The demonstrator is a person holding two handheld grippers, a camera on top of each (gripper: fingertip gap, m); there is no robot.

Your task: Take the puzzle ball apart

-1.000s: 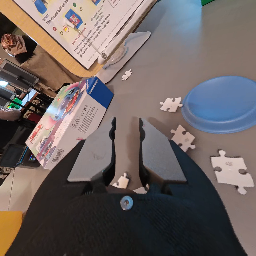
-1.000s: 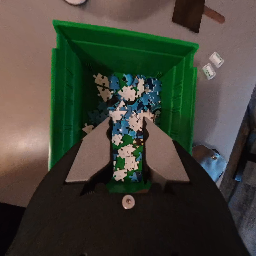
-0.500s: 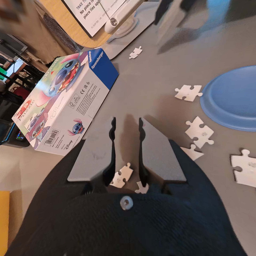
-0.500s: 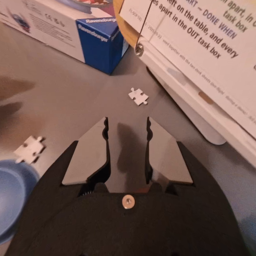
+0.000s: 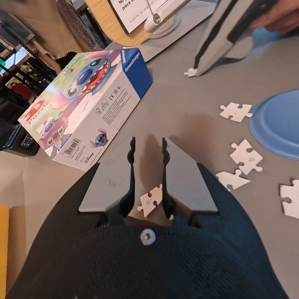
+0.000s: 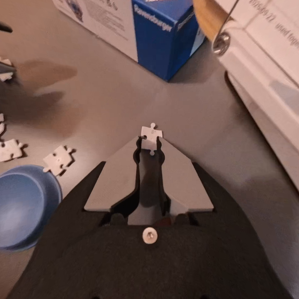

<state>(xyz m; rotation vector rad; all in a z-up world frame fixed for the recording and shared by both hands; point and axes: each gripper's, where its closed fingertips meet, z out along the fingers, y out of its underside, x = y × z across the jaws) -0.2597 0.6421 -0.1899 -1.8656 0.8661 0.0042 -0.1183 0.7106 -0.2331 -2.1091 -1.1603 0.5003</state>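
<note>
Now white puzzle piece (image 6: 151, 138) pinched between right tool (image 6: 149, 140) fingertips

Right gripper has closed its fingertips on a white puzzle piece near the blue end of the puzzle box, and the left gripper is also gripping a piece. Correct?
Not quite. The left gripper grips nothing: in the left wrist view its fingers stand apart over bare table. The right gripper does pinch the white puzzle piece near the puzzle box.

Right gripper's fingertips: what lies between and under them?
A white puzzle piece on the grey table, pinched between the right gripper fingertips; its side edges are covered by them.
</note>
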